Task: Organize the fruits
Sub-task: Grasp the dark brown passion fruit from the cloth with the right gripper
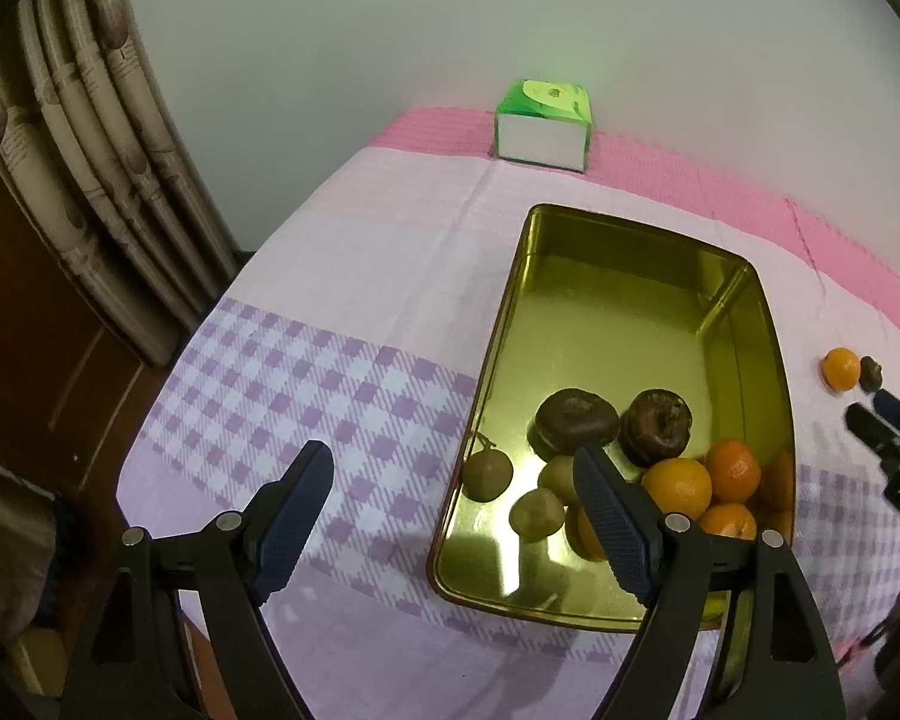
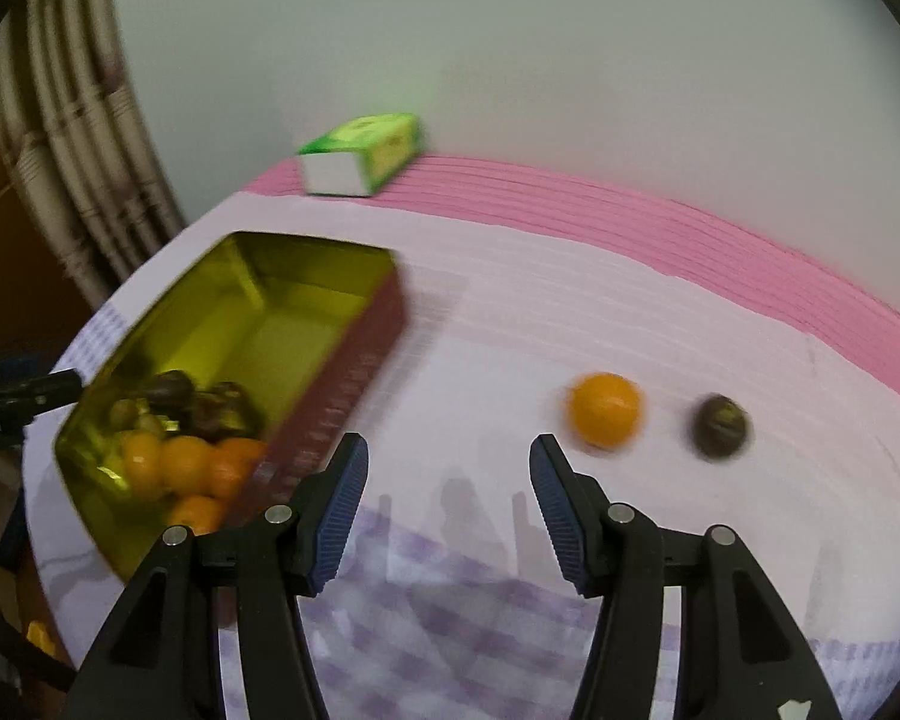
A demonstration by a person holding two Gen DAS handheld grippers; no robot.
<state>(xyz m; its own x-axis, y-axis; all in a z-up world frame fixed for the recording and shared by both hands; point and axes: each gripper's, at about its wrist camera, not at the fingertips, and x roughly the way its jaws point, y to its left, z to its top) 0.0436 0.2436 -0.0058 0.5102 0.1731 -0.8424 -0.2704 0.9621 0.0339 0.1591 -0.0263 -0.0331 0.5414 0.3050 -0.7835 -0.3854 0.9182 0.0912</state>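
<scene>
A gold tin tray [image 1: 642, 276] [image 2: 258, 276] lies on the cloth and holds several oranges [image 1: 678, 486] [image 2: 186, 462], two dark brown fruits [image 1: 576, 420] and small tan fruits [image 1: 489, 474]. My left gripper [image 1: 456, 516] hangs open over the tray's near left rim, nothing between its fingers. My right gripper [image 2: 447, 504] is open and empty over bare cloth to the right of the tray; its tip [image 1: 870, 420] shows at the left wrist view's right edge. A loose orange [image 2: 606, 411] [image 1: 841, 368] and a dark fruit [image 2: 720, 426] [image 1: 870, 373] lie beyond it, slightly right.
A green and white tissue box [image 1: 543, 123] [image 2: 363, 153] stands at the table's far edge by the wall. Curtains [image 1: 90, 168] hang at the left. The pink and purple-checked tablecloth [image 1: 330, 312] drops off at the left and near edges.
</scene>
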